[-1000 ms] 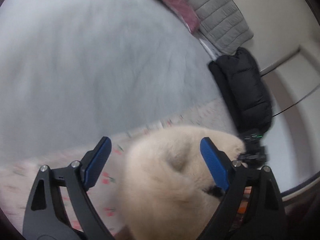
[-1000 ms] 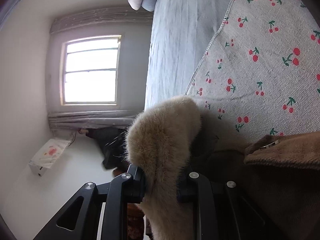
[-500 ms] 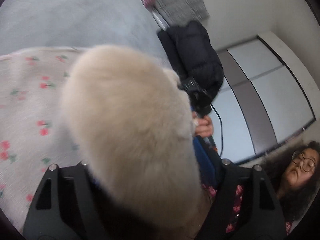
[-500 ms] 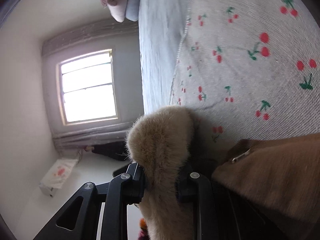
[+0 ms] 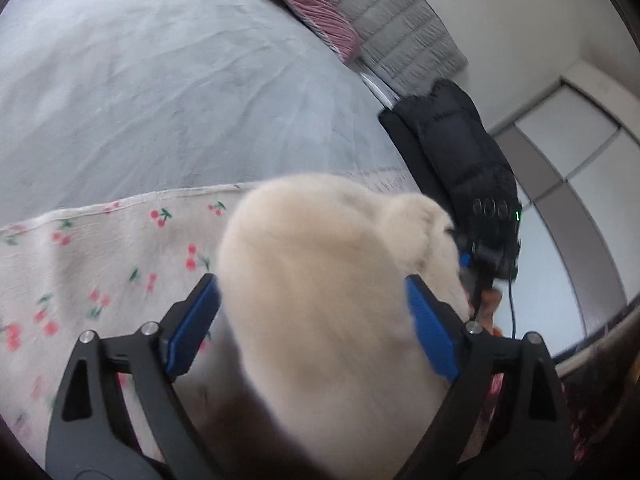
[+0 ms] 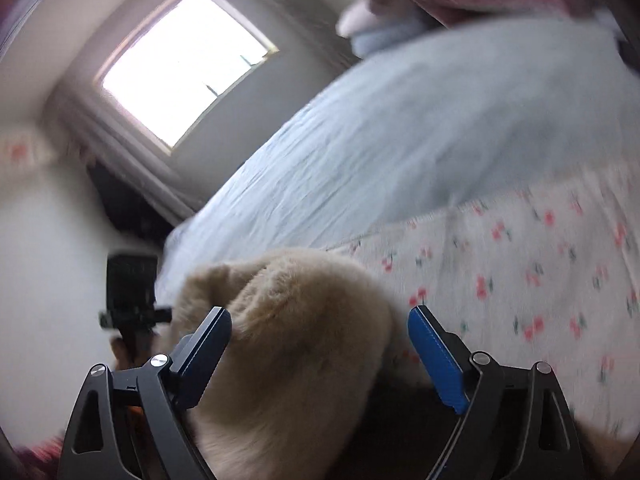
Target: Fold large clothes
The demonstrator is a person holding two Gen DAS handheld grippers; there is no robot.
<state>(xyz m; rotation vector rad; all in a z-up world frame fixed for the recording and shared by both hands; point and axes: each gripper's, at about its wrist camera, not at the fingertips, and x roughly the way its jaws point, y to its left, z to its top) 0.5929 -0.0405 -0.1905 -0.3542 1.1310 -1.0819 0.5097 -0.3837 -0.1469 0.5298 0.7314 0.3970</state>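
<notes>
Left wrist view: my left gripper (image 5: 312,320) is opening, its blue pads barely off the cream fur trim (image 5: 328,280) bulging between them at lower centre. My right gripper (image 6: 320,344) is opening too, releasing the same fur (blurred, probably a coat collar). I should let it drop flat onto the cherry-print blanket (image 5: 100,264) before regripping.

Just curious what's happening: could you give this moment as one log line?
left tool: opening, around fluffy cream coat | right tool: opening, coat between pads | surface: cherry-print cloth
</notes>
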